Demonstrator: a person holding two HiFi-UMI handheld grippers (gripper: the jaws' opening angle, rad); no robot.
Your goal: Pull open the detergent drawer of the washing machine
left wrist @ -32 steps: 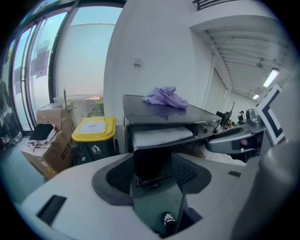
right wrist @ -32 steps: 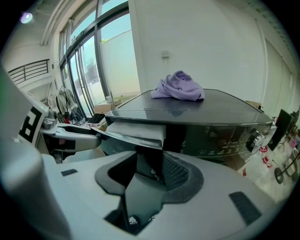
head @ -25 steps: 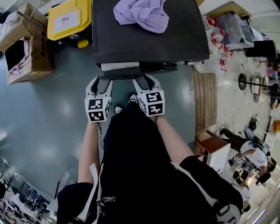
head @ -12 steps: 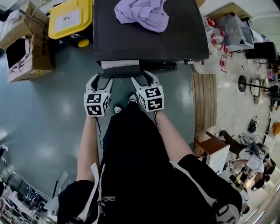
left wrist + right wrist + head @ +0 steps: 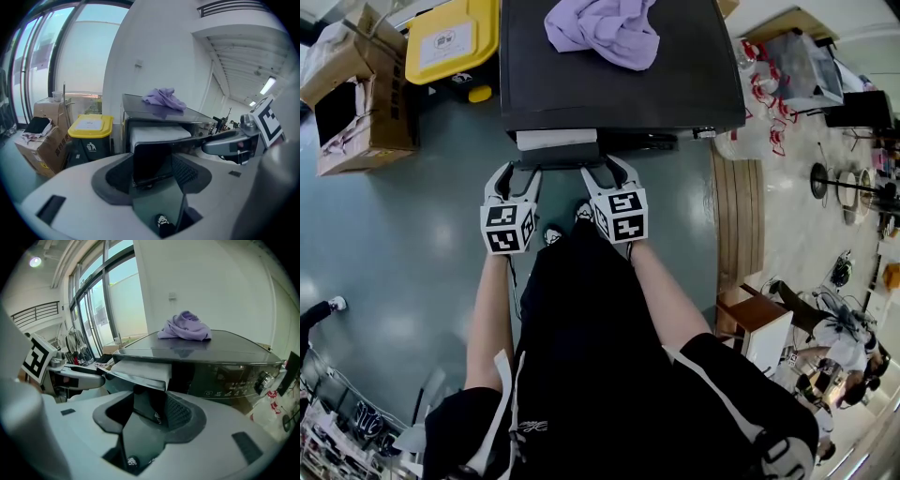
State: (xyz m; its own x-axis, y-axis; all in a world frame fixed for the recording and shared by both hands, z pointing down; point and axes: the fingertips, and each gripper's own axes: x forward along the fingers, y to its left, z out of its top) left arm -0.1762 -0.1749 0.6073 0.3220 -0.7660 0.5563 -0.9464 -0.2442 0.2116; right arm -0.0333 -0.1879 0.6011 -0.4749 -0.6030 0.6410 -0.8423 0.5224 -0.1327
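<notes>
I look steeply down over a dark washing machine [image 5: 619, 94] standing on a grey-green floor [image 5: 412, 244], with a crumpled purple cloth [image 5: 605, 30] lying on its top. The detergent drawer [image 5: 557, 141] sits at the left of the machine's front and stands partly out, its pale top showing behind a dark front panel. My left hand-held gripper [image 5: 517, 172] is at the left end of that panel. Its jaws are wide apart with the panel between them, and I see no pad pressing on it. My right hand-held gripper [image 5: 609, 167] is at the right end of the panel. Its jaws are also wide, having just closed a little, and the drawer's corner lies between them, close to the right-hand pad; I cannot make out any firm clamp. Both marker cubes face up at me, just in front of the person's dark clothing. A yellow-lidded bin [image 5: 450, 42] and an open cardboard box [image 5: 356, 103] stand to the left of the machine.
</notes>
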